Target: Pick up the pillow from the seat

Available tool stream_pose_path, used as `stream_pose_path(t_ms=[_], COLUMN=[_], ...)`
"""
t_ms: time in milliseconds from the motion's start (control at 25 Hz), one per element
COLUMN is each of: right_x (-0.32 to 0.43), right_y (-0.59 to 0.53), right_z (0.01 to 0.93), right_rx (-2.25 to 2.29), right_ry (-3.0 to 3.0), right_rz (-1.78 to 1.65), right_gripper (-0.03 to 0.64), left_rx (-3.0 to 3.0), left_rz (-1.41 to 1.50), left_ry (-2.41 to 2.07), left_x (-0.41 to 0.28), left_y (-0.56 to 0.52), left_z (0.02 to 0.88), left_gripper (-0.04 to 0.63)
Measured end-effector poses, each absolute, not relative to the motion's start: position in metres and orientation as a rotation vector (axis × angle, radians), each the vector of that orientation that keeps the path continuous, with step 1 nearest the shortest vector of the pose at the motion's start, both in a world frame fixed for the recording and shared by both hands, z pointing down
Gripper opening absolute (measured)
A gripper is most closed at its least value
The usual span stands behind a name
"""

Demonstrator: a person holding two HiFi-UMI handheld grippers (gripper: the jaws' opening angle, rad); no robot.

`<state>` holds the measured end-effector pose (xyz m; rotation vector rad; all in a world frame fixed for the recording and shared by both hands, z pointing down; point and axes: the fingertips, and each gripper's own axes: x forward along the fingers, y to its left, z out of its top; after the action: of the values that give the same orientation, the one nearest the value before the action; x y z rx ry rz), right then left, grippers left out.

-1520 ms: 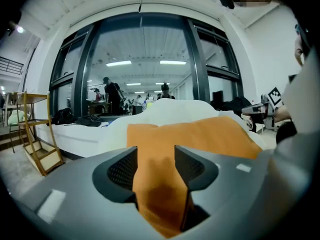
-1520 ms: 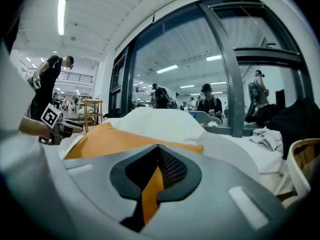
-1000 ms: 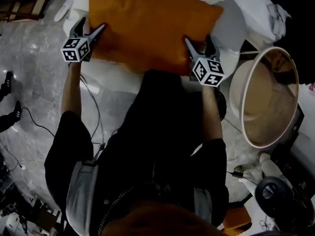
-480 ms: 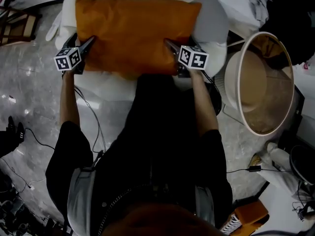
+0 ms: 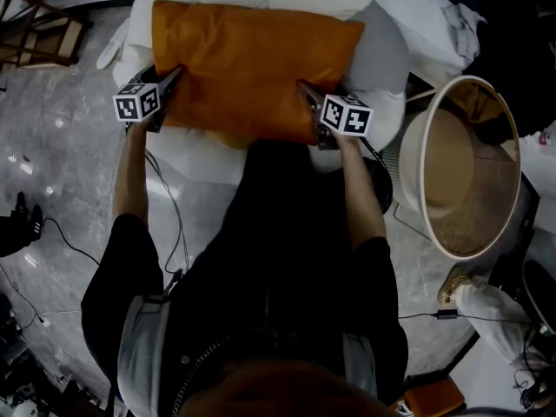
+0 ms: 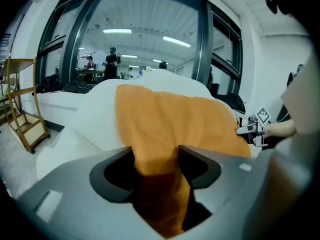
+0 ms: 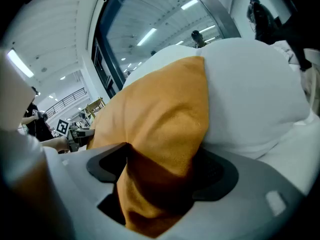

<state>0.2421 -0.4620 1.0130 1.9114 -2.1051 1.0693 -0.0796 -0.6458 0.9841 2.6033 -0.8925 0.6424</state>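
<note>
Step in hand: grasp, lift not started. Pillow (image 5: 252, 68) lies flat on the white seat (image 5: 382, 59), stretched between the two tools and running away ahead of them

Left tool (image 6: 155, 151): jaws have just been closing and are clamped on the pillow's near left corner, orange fabric bunched in the throat. Right tool (image 7: 162, 154): jaws have also just been closing and are clamped on the near right corner, which fills the gap pad to pad

Next move, my read: raise both tools together and level, keeping the spacing so the fabric neither sags nor gets pulled out of one grip. These are corner grips on soft cloth, so a slow start makes sense, with a check that the far edge clears the seat back

Containers: one round beige tub (image 5: 456, 163) on the floor, off to the outside of the right tool, well clear of it. It looks empty; I can't make out anything inside beyond the bare wall
</note>
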Motion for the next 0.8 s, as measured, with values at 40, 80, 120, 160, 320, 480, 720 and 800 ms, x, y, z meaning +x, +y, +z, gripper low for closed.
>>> stream_pose_path(t_ms=[40, 80, 120, 160, 320, 480, 720, 800], right_x=[0.241, 0.241, 0.24, 0.24, 0.242, 0.241, 0.233, 0.232], right_y=[-0.461, -0.461, -0.461, -0.461, -0.464, -0.468, -0.461, -0.46], right_z=[1.012, 1.012, 1.012, 1.012, 1.017, 1.018, 1.001, 0.994], right_rx=[1.908, 1.904, 1.899, 1.892, 1.871, 1.852, 1.809, 1.819], right_ry=[-2.108, -2.108, -2.106, -2.101, -2.09, -2.12, -2.19, -2.212], right_rz=[1.065, 1.063, 1.064, 1.065, 1.082, 1.082, 0.946, 0.908], right_gripper=[0.413, 0.413, 0.412, 0.407, 0.403, 0.377, 0.316, 0.31], left_rx=[2.612, 2.621, 2.631, 2.642, 2.673, 2.669, 2.706, 2.723], left_rz=[0.634, 0.627, 0.622, 0.619, 0.607, 0.59, 0.534, 0.515], left_ry=[-0.897, -0.902, -0.911, -0.924, -0.963, -0.972, -1.008, -1.019], left_x=[-0.079, -0.079, -0.079, -0.078, -0.075, -0.074, -0.077, -0.077], left_y=[-0.643, -0.64, -0.637, -0.634, -0.626, -0.622, -0.611, -0.608], left_z=[0.982, 0.979, 0.976, 0.973, 0.966, 0.959, 0.931, 0.92], left_gripper=[0.272, 0.256, 0.242, 0.229, 0.216, 0.216, 0.207, 0.203])
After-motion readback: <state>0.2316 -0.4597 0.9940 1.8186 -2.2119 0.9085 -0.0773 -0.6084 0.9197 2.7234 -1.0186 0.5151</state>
